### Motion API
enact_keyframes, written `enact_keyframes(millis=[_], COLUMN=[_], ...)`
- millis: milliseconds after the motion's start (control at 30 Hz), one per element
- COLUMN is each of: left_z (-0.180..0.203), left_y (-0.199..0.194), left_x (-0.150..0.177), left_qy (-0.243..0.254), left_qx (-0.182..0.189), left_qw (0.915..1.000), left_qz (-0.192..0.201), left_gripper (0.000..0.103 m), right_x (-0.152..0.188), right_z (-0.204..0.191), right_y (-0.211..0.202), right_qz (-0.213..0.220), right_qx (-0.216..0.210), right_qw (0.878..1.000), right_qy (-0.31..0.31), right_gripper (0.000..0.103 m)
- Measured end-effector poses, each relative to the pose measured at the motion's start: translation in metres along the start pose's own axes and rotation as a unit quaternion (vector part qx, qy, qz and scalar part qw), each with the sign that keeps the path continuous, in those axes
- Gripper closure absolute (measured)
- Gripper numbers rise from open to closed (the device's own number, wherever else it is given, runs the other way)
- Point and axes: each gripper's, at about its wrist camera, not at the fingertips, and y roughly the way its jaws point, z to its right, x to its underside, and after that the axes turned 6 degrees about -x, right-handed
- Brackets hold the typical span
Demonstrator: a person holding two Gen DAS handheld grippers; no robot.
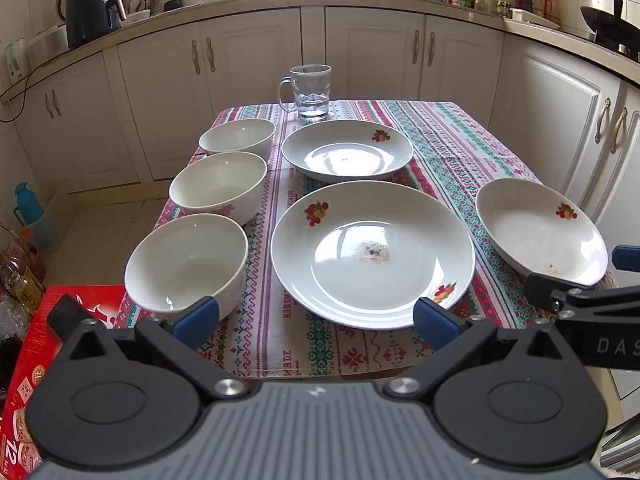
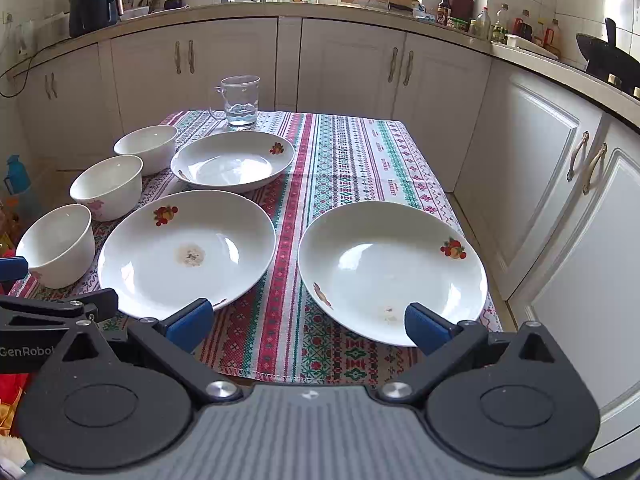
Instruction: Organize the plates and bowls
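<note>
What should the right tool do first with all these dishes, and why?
Probably ease the right tool forward to the near rim of the right plate. Both tools are open and hold nothing, that plate lies just ahead of it, and it sits apart from the other two plates.

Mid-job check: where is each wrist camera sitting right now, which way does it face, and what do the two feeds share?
Left wrist: behind the open left hand-held gripper, angled down over the table's near edge at the nearest bowl and middle plate; the right hand-held gripper pokes in at right.
Right wrist: behind the open right hand-held gripper, angled down at the right plate; the left one enters at left.
Shared: tablecloth, three bowls, three plates, glass mug, cabinets.
</note>
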Motion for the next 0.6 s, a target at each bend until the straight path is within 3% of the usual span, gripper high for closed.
enact_keyframes(millis=[600], left_z=[-0.0008], left_y=[-0.0009], left_x=[-0.0005], left_qy=[-0.004], left_qx=[0.002], left_qw=[1.0000], left_qz=[0.001], left_gripper=[0.001], right_x=[-0.0004], right_z=[0.0003], right_y=[-0.0010], right_qz=[0.002], right_qx=[0.001], right_qw=[1.000], right_qy=[-0.002], right_gripper=[0.000])
